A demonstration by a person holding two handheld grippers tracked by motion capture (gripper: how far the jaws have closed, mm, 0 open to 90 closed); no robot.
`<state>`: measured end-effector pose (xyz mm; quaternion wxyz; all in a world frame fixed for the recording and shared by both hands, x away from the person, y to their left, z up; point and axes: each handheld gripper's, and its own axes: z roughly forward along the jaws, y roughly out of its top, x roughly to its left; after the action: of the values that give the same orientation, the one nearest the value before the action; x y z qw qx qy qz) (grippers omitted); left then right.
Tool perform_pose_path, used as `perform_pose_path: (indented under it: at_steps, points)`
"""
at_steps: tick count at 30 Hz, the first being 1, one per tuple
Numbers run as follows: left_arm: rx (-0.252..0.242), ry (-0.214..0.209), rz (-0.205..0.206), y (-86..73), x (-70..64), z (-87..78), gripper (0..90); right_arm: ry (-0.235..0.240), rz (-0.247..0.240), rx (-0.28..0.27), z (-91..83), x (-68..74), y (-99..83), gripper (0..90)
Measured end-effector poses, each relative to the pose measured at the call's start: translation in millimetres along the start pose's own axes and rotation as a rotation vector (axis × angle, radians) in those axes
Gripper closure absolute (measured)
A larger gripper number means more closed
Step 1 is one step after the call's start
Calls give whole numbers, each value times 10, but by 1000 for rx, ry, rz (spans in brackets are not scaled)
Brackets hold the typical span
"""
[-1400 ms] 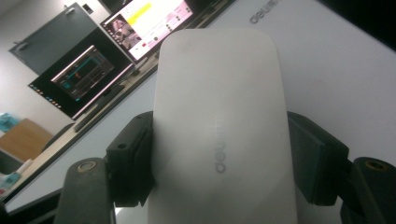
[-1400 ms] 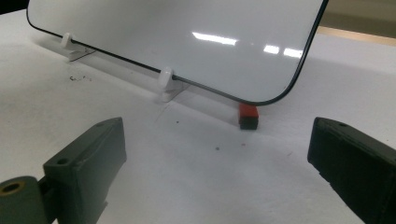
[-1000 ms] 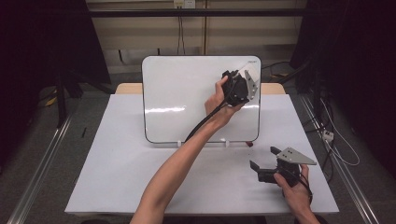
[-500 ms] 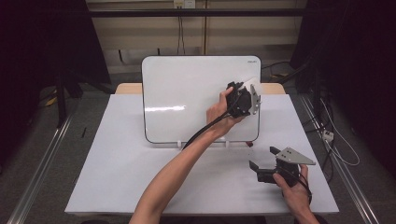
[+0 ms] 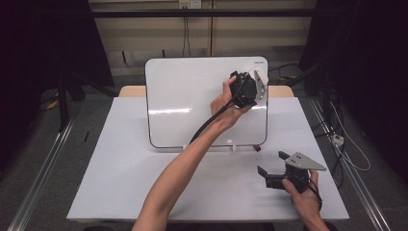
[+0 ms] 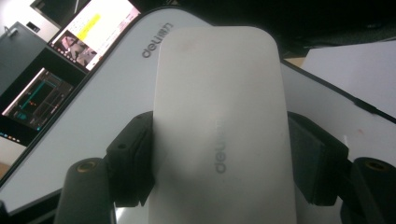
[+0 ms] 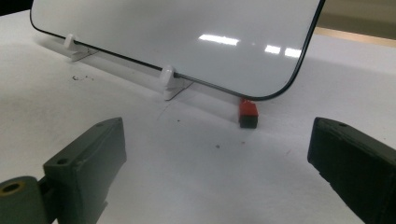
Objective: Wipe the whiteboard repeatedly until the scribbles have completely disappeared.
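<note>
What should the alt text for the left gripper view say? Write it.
A white, rounded plastic whiteboard eraser is clamped between the left gripper's two black jaws, held close to a white, black-edged whiteboard. Lit computer screens glow at upper left.

left claw (image 5: 246,89) w/ white eraser (image 6: 219,126) now higher on whiteboard (image 5: 192,96) vs 0.5 s ago, back near top right corner by logo, roughly same spot as 1 s ago
</note>
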<state>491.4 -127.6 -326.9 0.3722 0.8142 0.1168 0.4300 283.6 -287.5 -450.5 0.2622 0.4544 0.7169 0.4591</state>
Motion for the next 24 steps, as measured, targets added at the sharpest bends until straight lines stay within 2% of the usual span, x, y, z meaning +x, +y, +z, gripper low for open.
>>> perform_pose_path:
  at_steps: [1,4,8,18,24]
  points:
    - [-3,-2,-16,-12,29,-6,310,-1,-1,0,0,-1,-1,42]
    - [9,9,-26,-54,99,-38,310,-3,-4,-2,-4,-3,-4,43]
    - [16,35,-64,-145,196,-96,310,-5,0,1,-9,0,-5,43]
    - [12,71,-135,-526,428,-335,310,-8,-1,2,-8,6,-3,43]
    - [23,97,-192,-731,606,-476,309,-9,-1,5,3,15,5,43]
